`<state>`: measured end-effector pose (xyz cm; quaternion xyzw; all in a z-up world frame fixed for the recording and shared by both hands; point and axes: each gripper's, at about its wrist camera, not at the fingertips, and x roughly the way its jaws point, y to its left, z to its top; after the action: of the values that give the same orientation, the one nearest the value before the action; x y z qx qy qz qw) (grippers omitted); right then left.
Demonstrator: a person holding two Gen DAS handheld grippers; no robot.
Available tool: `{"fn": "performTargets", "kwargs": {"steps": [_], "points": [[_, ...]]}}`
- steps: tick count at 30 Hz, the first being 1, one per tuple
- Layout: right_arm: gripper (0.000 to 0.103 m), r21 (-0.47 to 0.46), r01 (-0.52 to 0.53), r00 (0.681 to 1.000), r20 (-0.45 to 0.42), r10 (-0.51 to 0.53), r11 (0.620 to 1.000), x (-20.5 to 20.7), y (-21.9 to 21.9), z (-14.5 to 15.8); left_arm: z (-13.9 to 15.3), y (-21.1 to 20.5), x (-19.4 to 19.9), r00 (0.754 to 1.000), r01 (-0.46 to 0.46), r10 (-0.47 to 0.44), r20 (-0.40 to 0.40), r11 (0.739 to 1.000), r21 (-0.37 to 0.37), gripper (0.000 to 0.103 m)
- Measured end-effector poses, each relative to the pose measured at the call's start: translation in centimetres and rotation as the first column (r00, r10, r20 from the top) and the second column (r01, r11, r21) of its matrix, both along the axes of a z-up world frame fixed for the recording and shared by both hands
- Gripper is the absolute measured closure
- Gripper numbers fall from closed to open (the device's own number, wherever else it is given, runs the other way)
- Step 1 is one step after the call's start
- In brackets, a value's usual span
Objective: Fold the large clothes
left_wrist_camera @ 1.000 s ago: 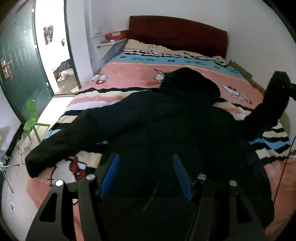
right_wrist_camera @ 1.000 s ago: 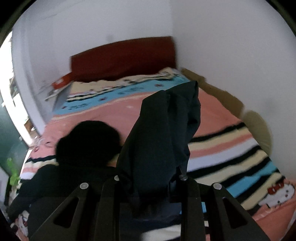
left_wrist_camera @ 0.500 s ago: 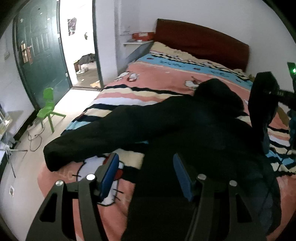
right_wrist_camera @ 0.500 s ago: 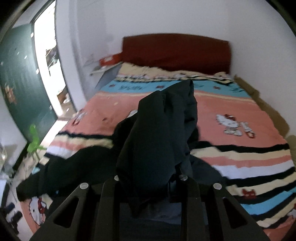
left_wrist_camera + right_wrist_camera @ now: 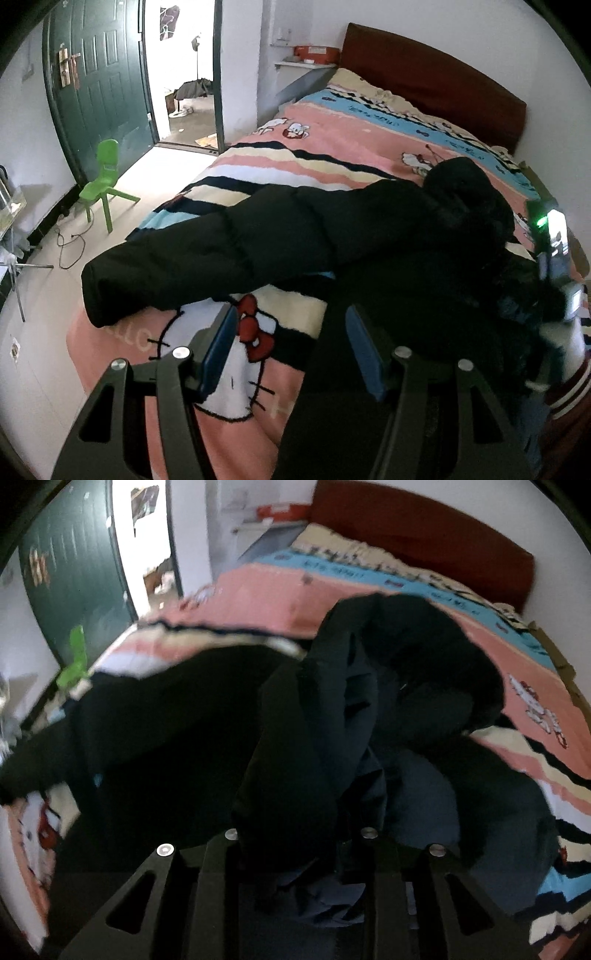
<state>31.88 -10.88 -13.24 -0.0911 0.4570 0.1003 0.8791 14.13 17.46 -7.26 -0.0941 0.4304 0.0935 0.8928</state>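
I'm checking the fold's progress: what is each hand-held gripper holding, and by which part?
The right hand-held gripper has the black coat by a bunched sleeve, jaws opening. The left hand-held gripper is open, holding nothing.

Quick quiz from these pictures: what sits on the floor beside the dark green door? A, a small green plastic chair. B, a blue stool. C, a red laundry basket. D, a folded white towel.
A: a small green plastic chair stands on the floor next to the dark green door.

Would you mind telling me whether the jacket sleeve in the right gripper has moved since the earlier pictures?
Yes: the sleeve has dropped from level with the red headboard onto the jacket; the right gripper is opening.
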Motion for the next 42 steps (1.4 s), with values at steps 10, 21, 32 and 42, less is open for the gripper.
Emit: {"fn": "performTargets", "kwargs": {"steps": [10,21,32,42], "points": [[0.029,-0.095,-0.1,0.995,-0.033,0.097,0.99,-2.2,4.0,-3.5,1.9,0.0,-0.1,0.999,0.006,-0.006,0.034,1.0,0.01,0.044],[0.02,0.051,-0.229,0.968,0.117,0.222,0.972,-8.2,-1.7,4.9,3.6,-6.0,1.9,0.997,0.062,-0.062,0.042,0.998,0.006,0.044],[0.02,0.072,0.127,0.985,0.105,-0.134,0.989,-5.3,-22.4,5.0,0.5,-19.8,13.4,0.975,0.222,-0.222,-0.008,0.974,0.045,0.044],[0.022,0.11,0.169,0.983,0.05,-0.175,0.98,0.5,-25.9,-0.2,-7.5,-25.2,21.3,0.95,0.306,-0.302,-0.077,0.95,0.053,0.044]]}}
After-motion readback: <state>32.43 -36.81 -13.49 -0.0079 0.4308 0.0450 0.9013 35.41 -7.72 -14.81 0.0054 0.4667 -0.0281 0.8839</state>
